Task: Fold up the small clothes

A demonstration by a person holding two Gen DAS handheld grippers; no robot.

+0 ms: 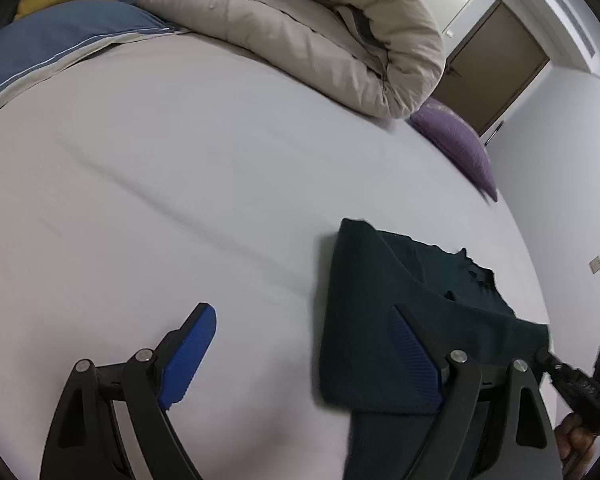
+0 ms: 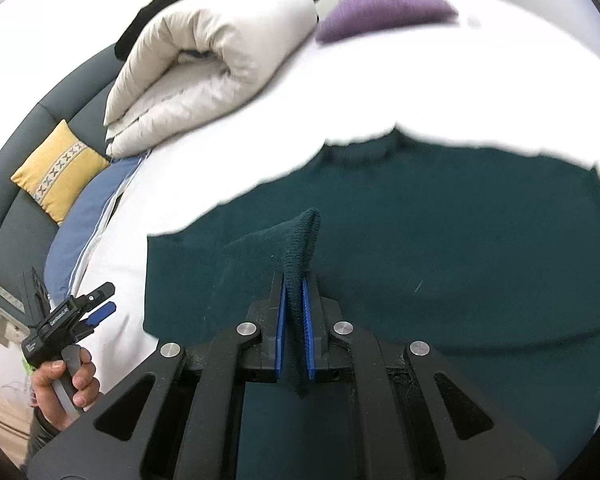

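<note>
A dark green knitted sweater point(image 2: 440, 240) lies spread on the white bed sheet point(image 2: 420, 80). My right gripper point(image 2: 294, 280) is shut on a raised fold of the sweater, and the knit stands up in a peak between its blue pads. In the left wrist view the sweater point(image 1: 380, 300) lies at the lower right, with one edge lifted toward the right gripper point(image 1: 548, 356). My left gripper point(image 1: 300, 312) hangs open over the sheet at the sweater's left edge. Nothing is between its fingers. A hand holds the left gripper point(image 2: 109, 299) at the lower left of the right wrist view.
A rolled beige duvet point(image 1: 308, 28) lies at the back of the bed, with a purple cushion point(image 1: 460, 144) beside it. A blue pillow point(image 1: 60, 40) and a yellow cushion point(image 2: 60, 168) sit by the dark headboard. A brown door point(image 1: 496, 64) is beyond the bed.
</note>
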